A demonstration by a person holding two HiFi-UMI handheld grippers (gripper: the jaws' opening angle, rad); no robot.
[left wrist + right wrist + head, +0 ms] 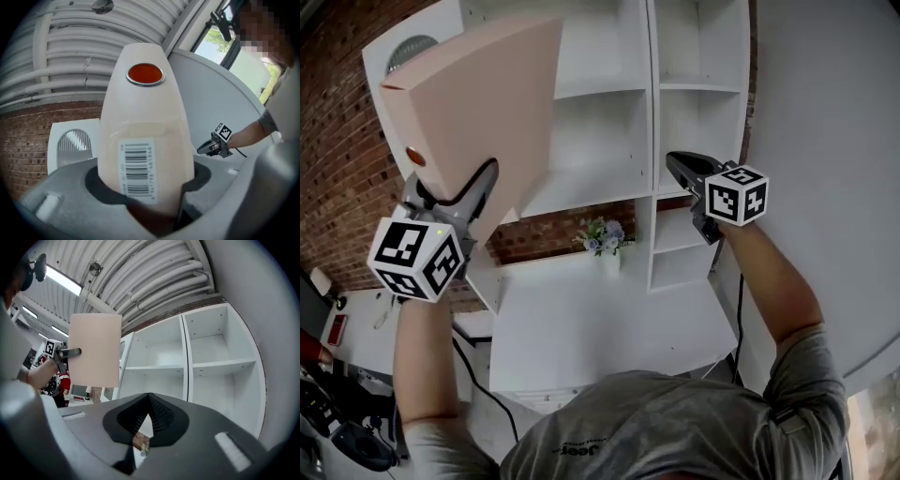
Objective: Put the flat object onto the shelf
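The flat object is a pale pink box [478,103] with a red round spot [145,74] and a barcode label. My left gripper [455,192] is shut on its lower end and holds it upright, high at the left, in front of the white shelf unit [653,112]. In the left gripper view the box [145,126] stands between the jaws of the left gripper [147,183]. My right gripper [675,161] is raised at the right, level with a middle shelf, shut and empty. In the right gripper view the right gripper [149,401] faces the shelf unit's open compartments [206,364], with the box [96,350] at the left.
A small vase of flowers [605,239] stands on a lower white surface below the shelves. A brick wall [337,112] lies behind at the left, with a white panel with a round grille [417,52] behind the box. A curved white wall [825,141] closes the right side.
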